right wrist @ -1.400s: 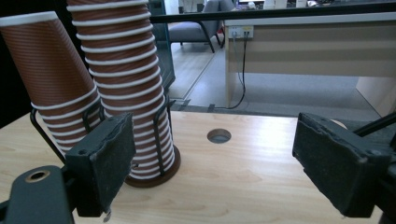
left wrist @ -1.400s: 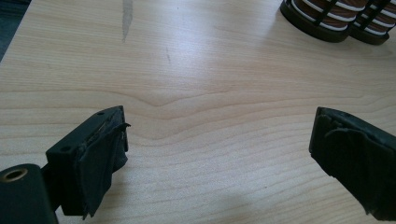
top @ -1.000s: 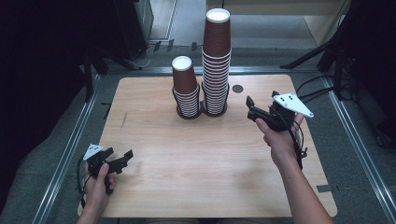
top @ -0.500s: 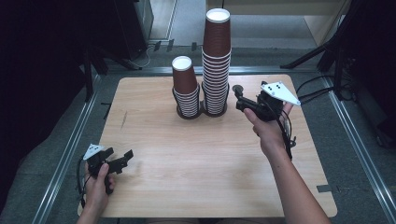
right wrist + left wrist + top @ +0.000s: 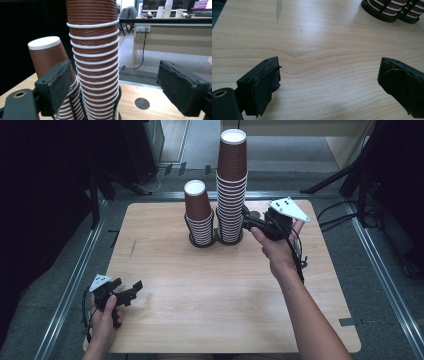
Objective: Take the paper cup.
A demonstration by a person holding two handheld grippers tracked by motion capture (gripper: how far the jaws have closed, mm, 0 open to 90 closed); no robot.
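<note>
Two stacks of upside-down brown paper cups stand in black wire holders at the back middle of the wooden table [image 5: 210, 290]: a tall stack [image 5: 231, 190] and, to its left, a short stack [image 5: 198, 217]. My right gripper [image 5: 248, 217] is just right of the tall stack's lower part, pointing at it, open. In the right gripper view the tall stack [image 5: 93, 57] rises ahead between the jaws, nearer the left one, with no pad touching it; the short stack [image 5: 47, 57] stands behind the left jaw. My left gripper [image 5: 131, 290] rests open near the front left corner, nothing between its jaws.
A small round grommet [image 5: 142, 103] sits in the tabletop right of the tall stack. Metal rails [image 5: 75, 280] run along the table's sides. The holders' bases [image 5: 387, 10] lie far ahead of the left gripper [image 5: 329, 82]. A desk [image 5: 175, 37] stands beyond the table.
My right gripper has moved left and slightly up, from the table's right side to just beside the tall stack. The left gripper has stayed where it was.
</note>
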